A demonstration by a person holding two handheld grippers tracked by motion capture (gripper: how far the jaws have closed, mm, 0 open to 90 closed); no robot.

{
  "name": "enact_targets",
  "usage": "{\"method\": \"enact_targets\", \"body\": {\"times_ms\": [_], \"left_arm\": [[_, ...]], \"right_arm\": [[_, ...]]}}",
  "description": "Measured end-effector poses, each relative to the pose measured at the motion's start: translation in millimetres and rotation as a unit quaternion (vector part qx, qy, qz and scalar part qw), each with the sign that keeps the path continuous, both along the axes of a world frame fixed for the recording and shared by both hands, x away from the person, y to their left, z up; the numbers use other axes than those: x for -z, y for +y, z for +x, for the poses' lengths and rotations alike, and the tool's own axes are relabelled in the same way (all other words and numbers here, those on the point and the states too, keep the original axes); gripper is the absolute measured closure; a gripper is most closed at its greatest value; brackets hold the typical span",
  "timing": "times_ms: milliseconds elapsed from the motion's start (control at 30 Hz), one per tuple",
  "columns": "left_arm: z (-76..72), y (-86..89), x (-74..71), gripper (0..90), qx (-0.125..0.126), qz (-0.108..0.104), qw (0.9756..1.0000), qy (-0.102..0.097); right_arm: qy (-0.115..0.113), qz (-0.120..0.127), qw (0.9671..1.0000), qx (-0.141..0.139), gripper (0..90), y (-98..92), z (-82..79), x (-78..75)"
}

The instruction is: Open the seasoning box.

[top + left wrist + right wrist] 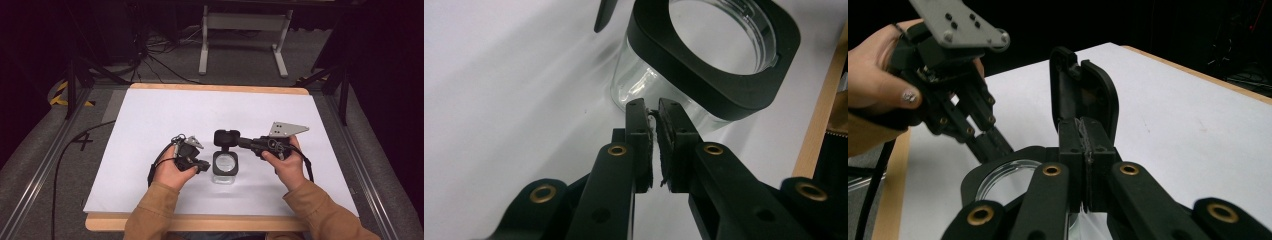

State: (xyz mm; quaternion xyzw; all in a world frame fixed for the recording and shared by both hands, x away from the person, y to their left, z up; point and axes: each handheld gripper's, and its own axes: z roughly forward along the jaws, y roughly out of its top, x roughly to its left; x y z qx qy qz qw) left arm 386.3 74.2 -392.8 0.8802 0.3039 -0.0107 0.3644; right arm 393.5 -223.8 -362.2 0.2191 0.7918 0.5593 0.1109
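A clear glass jar point(225, 167) with a black square collar point(724, 85) stands on the white sheet point(165, 115), its mouth uncovered. Its black lid point(226, 137) is held on edge over the jar's far side, with my right gripper point(241, 142) shut on it. In the right gripper view the jaws point(1083, 125) pinch the lid's lower edge point(1083, 95) above the jar's rim point(993, 175). My left gripper point(204, 165) is at the jar's left side. Its jaws are shut, tips point(651, 106) against the glass wall point(634, 82) just below the collar, with nothing between them.
The white sheet covers a wooden table point(200, 222) whose front edge lies near the person's sleeves point(150, 212). Cables point(65, 150) trail off the left side. A white stand point(245, 30) is on the floor beyond the far edge.
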Motion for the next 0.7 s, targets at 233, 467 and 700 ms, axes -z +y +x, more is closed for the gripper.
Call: {"method": "enact_targets", "body": {"times_ms": [233, 467, 700], "left_arm": [[-7.2, 18.0, -18.8, 81.4, -0.023, -0.02, 0.9992, -0.028], [-8.8, 37.0, -28.3, 78.9, -0.044, -0.025, 0.9978, -0.043], [-8.3, 54.8, -35.7, 74.6, -0.067, -0.037, 0.9954, -0.058]], "right_arm": [[-0.003, 0.002, 0.9999, 0.012, 83.6, -23.8, -5.4, -15.8], [0.009, -0.018, 0.9993, 0.033, 76.1, -44.6, -2.8, -21.8], [0.027, -0.052, 0.9936, 0.097, 67.8, -78.2, 7.4, -21.8]]}}
